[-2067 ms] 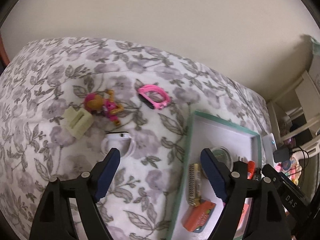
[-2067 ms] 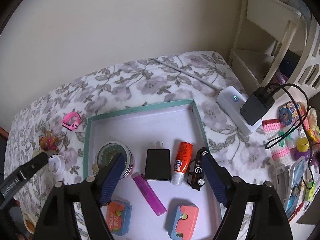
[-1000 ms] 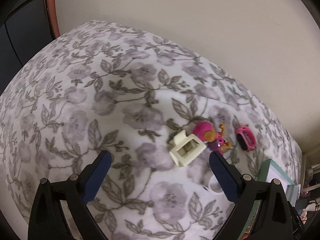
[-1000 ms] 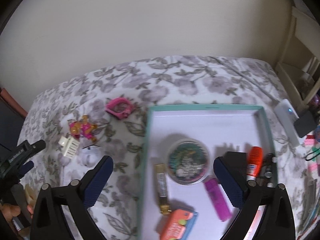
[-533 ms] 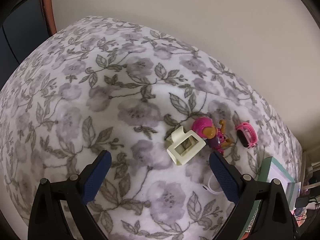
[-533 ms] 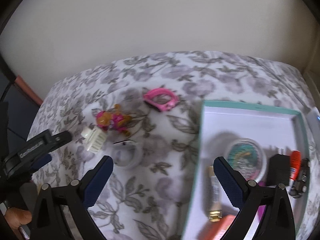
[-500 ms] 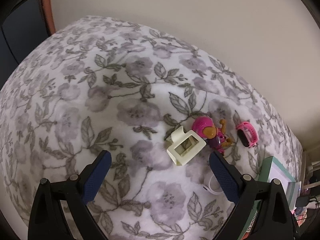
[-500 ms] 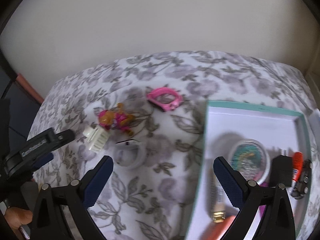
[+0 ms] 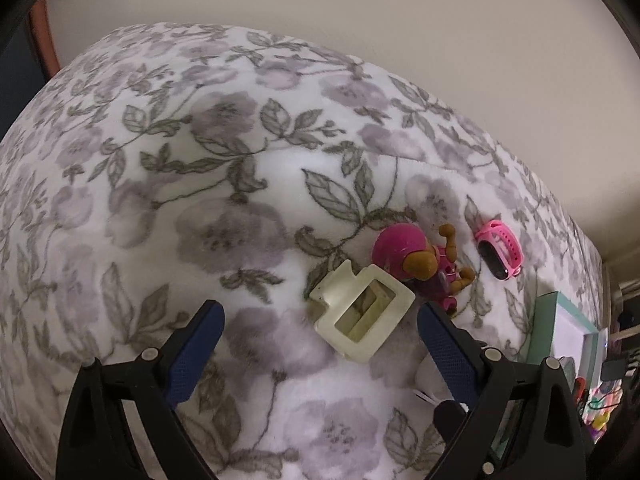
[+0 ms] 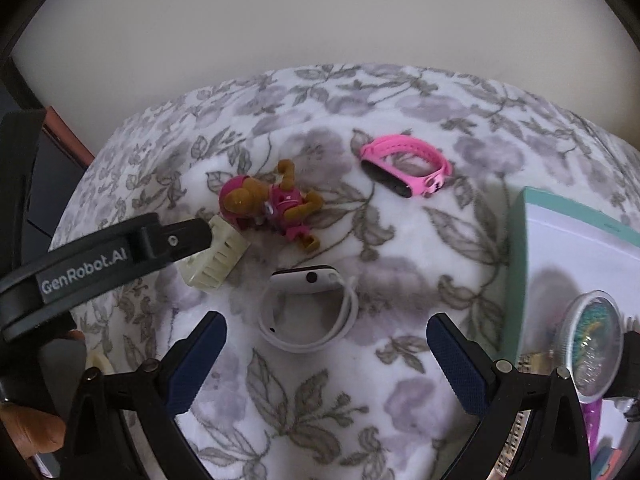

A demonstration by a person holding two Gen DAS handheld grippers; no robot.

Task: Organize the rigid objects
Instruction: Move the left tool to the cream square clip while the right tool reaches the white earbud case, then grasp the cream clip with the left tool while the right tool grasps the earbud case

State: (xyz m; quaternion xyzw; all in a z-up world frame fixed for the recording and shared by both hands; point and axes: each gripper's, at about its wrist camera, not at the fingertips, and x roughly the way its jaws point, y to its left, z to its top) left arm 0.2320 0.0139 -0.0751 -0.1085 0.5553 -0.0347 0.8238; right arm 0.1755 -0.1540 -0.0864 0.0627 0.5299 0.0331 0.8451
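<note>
A cream hair claw clip [image 9: 362,316] lies on the floral blanket [image 9: 200,184], between the open fingers of my left gripper [image 9: 320,316]. Right behind it lies a pink toy figure [image 9: 416,264], and further right a pink wristband [image 9: 498,252]. In the right wrist view the left gripper's finger [image 10: 120,248] covers part of the clip [image 10: 214,258]. A white smartwatch [image 10: 308,308] rests just ahead of my open right gripper [image 10: 326,324]. The toy figure [image 10: 268,204] and pink wristband [image 10: 406,164] lie beyond it.
A teal-rimmed white tray [image 10: 520,272] stands at the right, holding a round clear-lidded container [image 10: 592,344] and other small items. The tray edge [image 9: 540,332] also shows in the left wrist view. A wall runs behind the bed. A hand [image 10: 28,428] shows at lower left.
Both grippers have come closer to the blanket. The clip now sits between the left fingers, and the right view has swung left from the tray toward the white smartwatch.
</note>
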